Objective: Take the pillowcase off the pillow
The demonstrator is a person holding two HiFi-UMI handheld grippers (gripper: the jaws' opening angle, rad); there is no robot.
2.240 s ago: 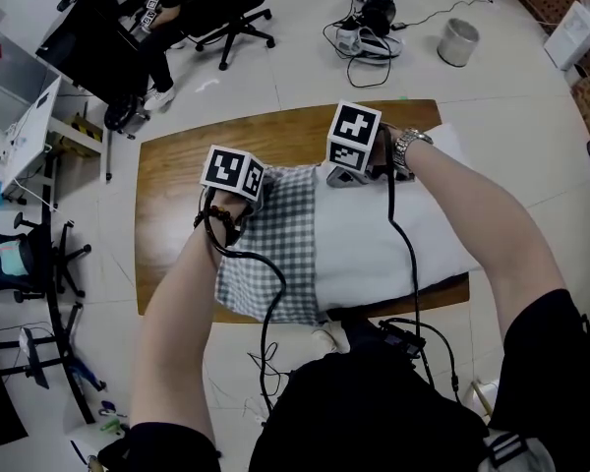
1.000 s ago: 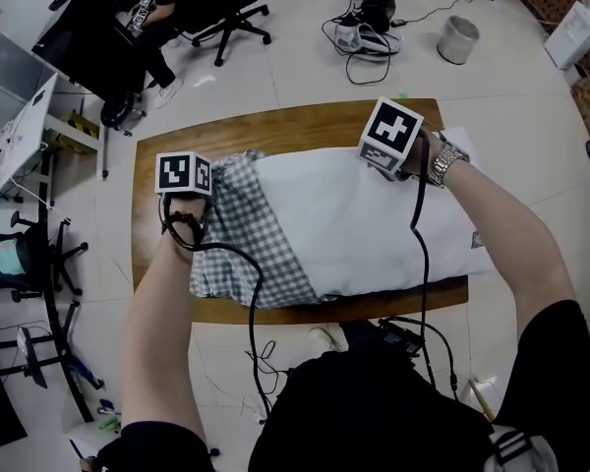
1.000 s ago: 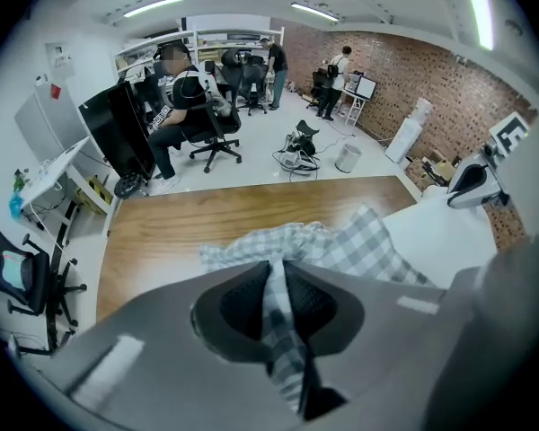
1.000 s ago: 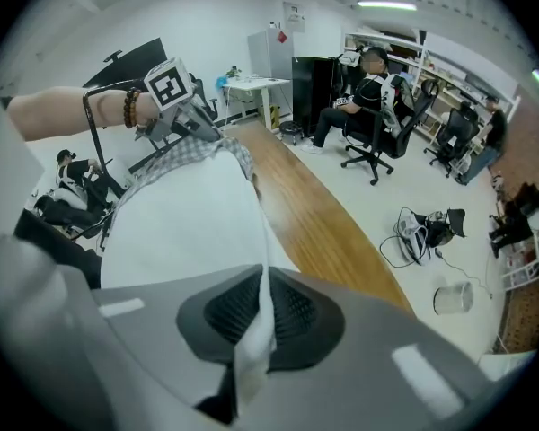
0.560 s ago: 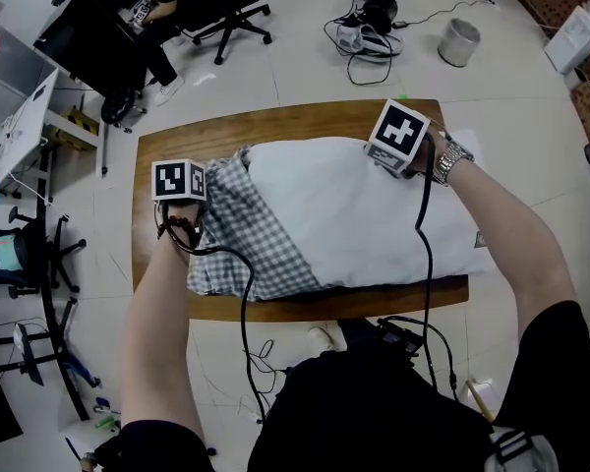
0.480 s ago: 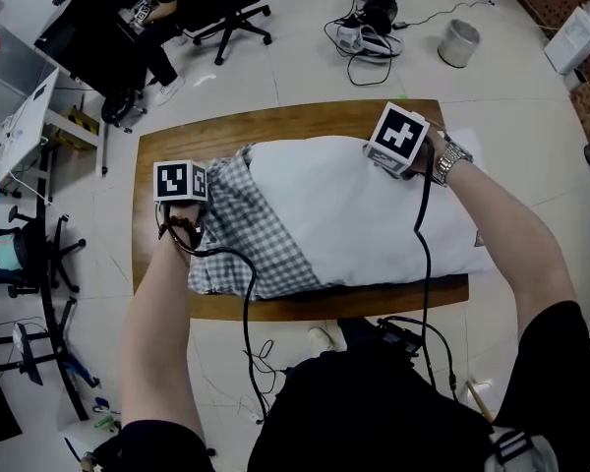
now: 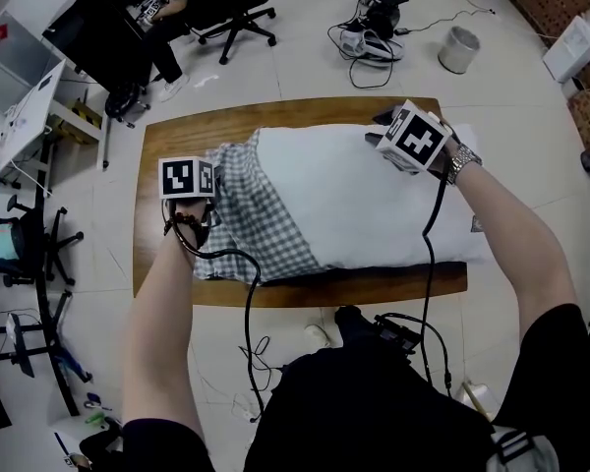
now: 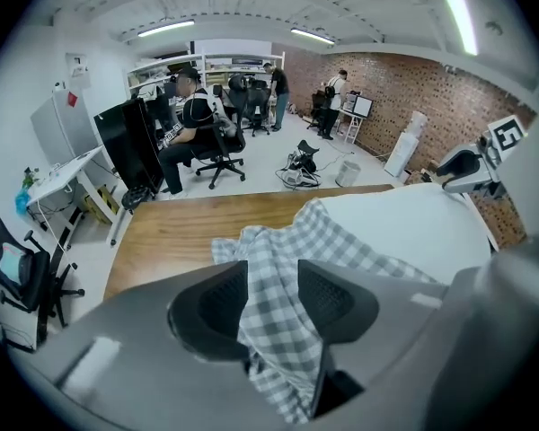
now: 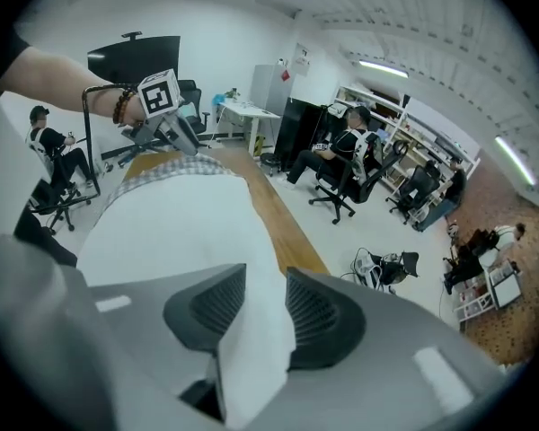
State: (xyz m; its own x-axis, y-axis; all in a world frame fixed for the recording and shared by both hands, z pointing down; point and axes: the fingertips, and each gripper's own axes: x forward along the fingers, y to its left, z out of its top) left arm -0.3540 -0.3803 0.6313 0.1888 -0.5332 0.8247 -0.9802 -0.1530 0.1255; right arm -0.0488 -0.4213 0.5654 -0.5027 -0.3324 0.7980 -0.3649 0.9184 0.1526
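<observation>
Head view: white pillow (image 7: 364, 200) lies across wooden table (image 7: 177, 136), checked pillowcase (image 7: 261, 224) bunched over its left end.
Left gripper view: left gripper (image 8: 271, 299) jaws have just been opening, now apart, pillowcase cloth loose between them.
Right gripper view: right gripper (image 9: 265, 308) jaws have just been opening too, pillow corner between them, unpinched.
</observation>
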